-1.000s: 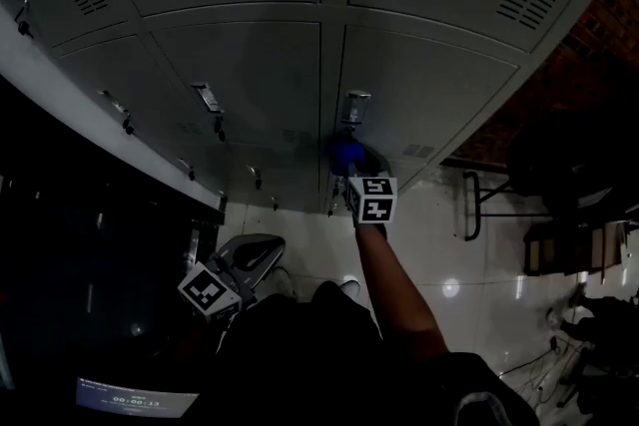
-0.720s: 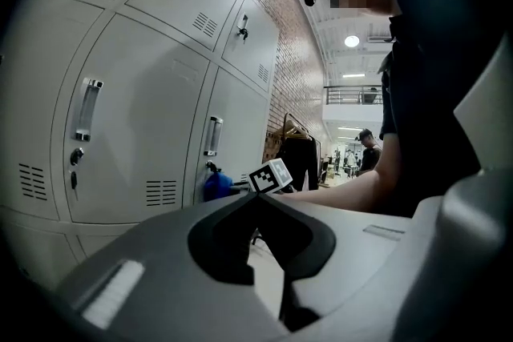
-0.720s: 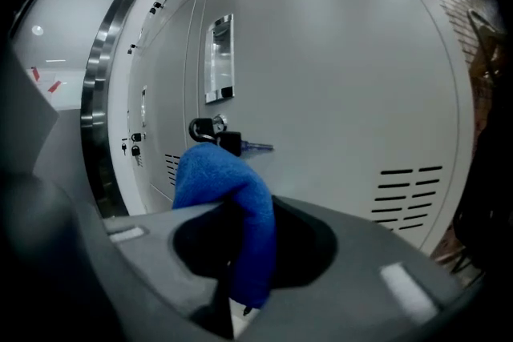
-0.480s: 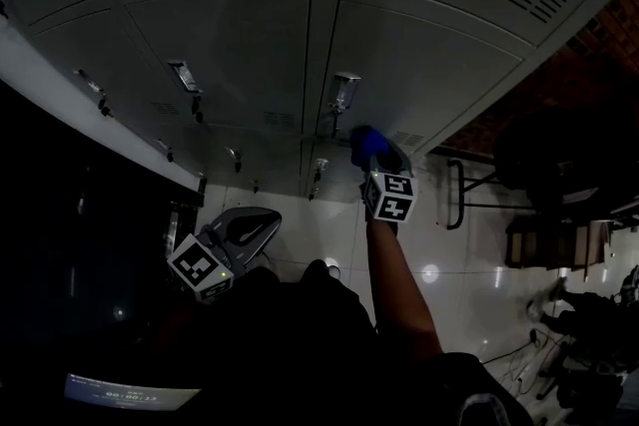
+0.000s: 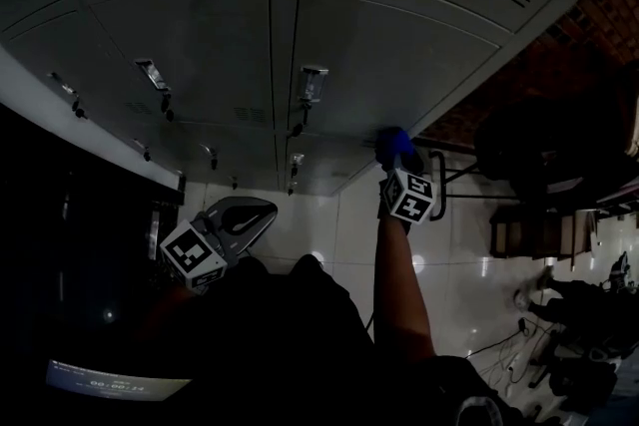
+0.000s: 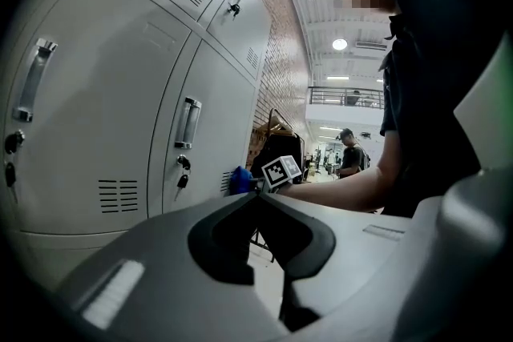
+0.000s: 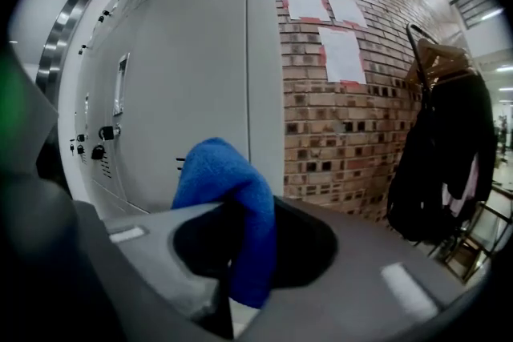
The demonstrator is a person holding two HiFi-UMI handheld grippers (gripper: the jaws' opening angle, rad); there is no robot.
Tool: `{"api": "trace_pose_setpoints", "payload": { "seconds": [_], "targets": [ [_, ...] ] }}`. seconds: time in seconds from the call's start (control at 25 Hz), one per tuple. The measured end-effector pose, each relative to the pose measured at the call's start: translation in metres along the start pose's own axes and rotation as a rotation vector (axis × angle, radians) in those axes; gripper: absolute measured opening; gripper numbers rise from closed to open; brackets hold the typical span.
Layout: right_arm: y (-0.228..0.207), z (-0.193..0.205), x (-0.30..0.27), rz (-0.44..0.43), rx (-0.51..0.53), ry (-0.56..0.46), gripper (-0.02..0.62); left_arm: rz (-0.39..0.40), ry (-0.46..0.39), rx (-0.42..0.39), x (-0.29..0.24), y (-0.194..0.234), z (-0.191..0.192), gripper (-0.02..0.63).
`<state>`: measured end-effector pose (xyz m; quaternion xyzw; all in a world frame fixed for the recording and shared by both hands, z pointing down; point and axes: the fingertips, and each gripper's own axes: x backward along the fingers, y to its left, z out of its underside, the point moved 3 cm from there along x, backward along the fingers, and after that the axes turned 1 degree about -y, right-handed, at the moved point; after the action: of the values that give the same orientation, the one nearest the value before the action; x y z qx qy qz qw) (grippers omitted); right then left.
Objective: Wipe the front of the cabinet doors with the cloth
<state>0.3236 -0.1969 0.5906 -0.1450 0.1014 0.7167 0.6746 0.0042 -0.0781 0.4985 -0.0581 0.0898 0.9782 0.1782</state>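
Observation:
The grey cabinet doors [image 5: 379,55] fill the upper head view, each with a handle [image 5: 313,83] and vent slots. A blue cloth [image 5: 392,145] is pressed against the lower right corner of the right-hand door, and my right gripper [image 5: 395,161] is shut on it. In the right gripper view the cloth [image 7: 228,180] bulges out of the jaws beside the door [image 7: 184,68]. My left gripper [image 5: 268,208] hangs low near my body, away from the doors, shut and empty. From the left gripper view I see its joined tips [image 6: 258,195] and the cloth [image 6: 240,180] far ahead.
A brick wall [image 7: 337,92] with taped papers meets the cabinet's right end. A dark coat on a rack [image 7: 445,156] stands to the right. Keys hang from the locks [image 6: 184,172]. A metal frame [image 5: 449,177] stands on the glossy tile floor. A person stands far off [image 6: 350,152].
My right gripper has slid the cloth rightward across the lower door, from near the centre handle to the door's right edge. The left gripper has stayed low.

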Motion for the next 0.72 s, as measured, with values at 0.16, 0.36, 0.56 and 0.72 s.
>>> {"api": "trace_pose_setpoints", "payload": {
  "seconds": [0.16,0.36,0.56,0.72],
  "targets": [
    [-0.018,0.003,0.001,0.010,-0.010,0.002,0.069,0.010,0.006,-0.001,-0.009,-0.001,0.000,0.000],
    [-0.024,0.000,0.010,-0.010,-0.026,-0.002,0.069,0.022,0.005,-0.001,-0.019,0.001,0.000,0.000],
    [0.021,-0.014,0.042,-0.238,0.001,-0.072,0.069,0.022,-0.004,-0.010,-0.031,0.001,0.000,0.002],
    [0.067,-0.022,0.082,-0.442,0.047,-0.117,0.069,0.016,-0.016,-0.018,-0.039,-0.003,-0.001,0.000]
  ]
}}
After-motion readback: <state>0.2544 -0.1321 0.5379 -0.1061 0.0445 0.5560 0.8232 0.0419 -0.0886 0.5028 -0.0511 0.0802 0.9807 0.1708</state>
